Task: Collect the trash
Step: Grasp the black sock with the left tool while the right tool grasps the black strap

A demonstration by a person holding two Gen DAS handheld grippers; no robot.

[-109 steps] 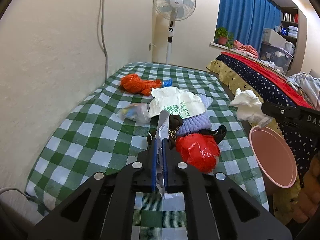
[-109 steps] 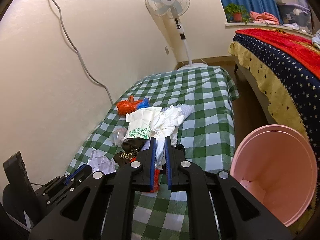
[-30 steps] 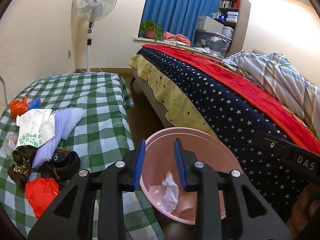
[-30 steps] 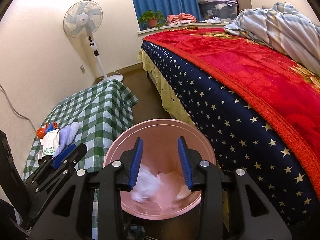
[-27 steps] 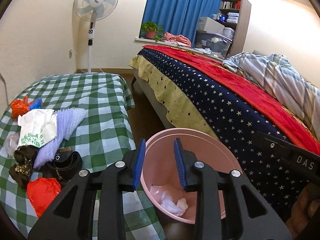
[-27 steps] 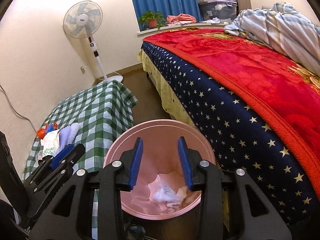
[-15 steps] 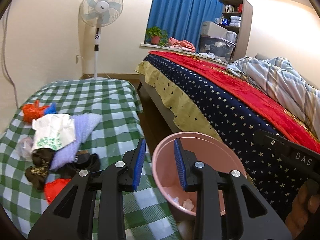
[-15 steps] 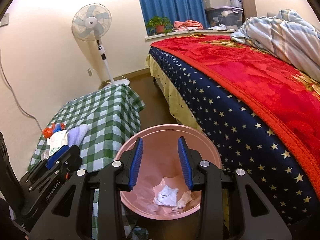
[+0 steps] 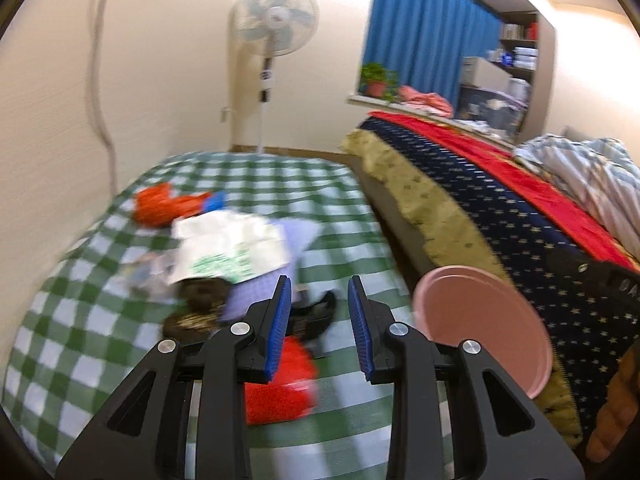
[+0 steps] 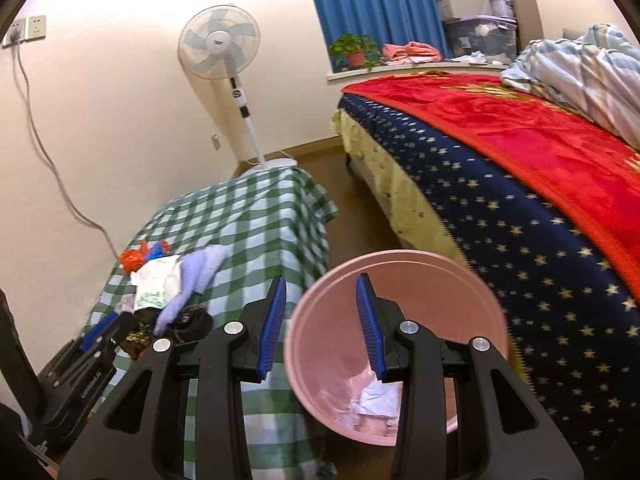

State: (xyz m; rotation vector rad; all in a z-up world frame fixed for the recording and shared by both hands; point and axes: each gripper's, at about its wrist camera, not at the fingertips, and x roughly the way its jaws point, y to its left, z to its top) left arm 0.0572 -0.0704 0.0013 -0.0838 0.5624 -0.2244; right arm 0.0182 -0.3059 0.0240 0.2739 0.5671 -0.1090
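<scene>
A pink trash bin (image 10: 400,280) stands between the checked table and the bed, with crumpled white paper (image 10: 372,394) inside; it also shows in the left wrist view (image 9: 480,312). My right gripper (image 10: 320,322) is open and empty above the bin's left rim. My left gripper (image 9: 319,326) is open and empty over the table's near edge, above a red plastic bag (image 9: 280,384). Farther on lie a white printed bag (image 9: 232,248), a lilac cloth (image 9: 264,292), a dark brown item (image 9: 200,304), a black strap (image 9: 316,312) and an orange bag (image 9: 160,208).
The green checked table (image 9: 80,320) stands against the left wall. A bed with a starred navy cover and red blanket (image 10: 520,168) fills the right. A standing fan (image 10: 220,52) is at the back. The left view is motion-blurred.
Both grippers dropped their paper into the bin and opened. In the last half second my left gripper swung left from the bin to over the table; my right shifted slightly left.
</scene>
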